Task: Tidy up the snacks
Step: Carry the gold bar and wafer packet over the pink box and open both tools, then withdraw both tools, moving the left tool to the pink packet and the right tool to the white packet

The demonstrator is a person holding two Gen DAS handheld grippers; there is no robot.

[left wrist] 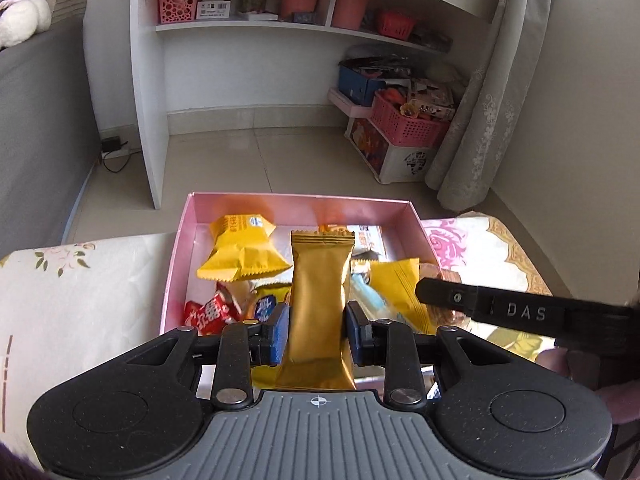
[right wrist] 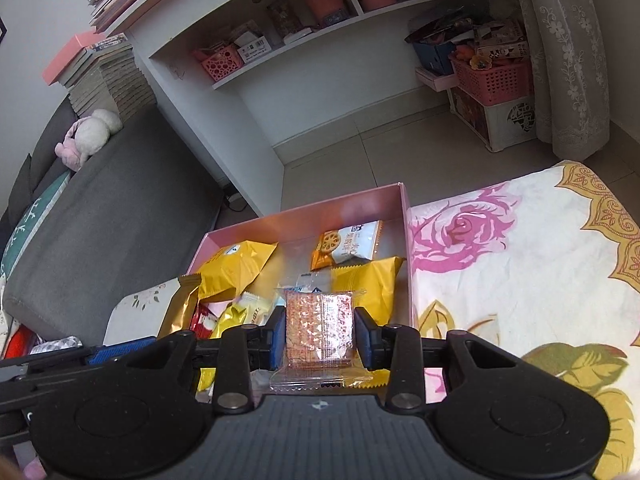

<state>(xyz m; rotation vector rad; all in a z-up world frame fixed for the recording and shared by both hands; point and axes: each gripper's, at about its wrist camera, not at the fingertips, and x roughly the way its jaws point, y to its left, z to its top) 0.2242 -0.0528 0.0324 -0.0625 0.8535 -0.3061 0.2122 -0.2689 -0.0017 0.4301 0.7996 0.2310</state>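
Centrally, a shallow pink box (left wrist: 182, 264) with straight card walls sits open-topped on a floral cloth (right wrist: 520, 280), its far wall toward the tiled floor (left wrist: 248, 160) and a white shelf unit (left wrist: 148, 120) beyond. To the right of the box the cloth lies flat and bare; to its left stands a grey sofa (right wrist: 100, 220). Inside the box, crinkled foil and plastic packets lie loosely heaped: a puffed yellow packet (left wrist: 240, 256) near the far left corner, a second yellow packet (right wrist: 368, 284) against the right wall, an orange-and-white packet (right wrist: 348, 244) near the far wall, a red packet (left wrist: 208, 312) at the near left.

The left gripper (left wrist: 318, 332) slants down over the near edge of the box, blue pads pinching a long, smooth gold packet (left wrist: 320, 296) that stands upright between them, serrated end uppermost. The right gripper (right wrist: 320, 336), just right of it and likewise tilted down over the near edge, clamps a flat, clear-wrapped square cracker (right wrist: 318, 328) with a speckled pink face.
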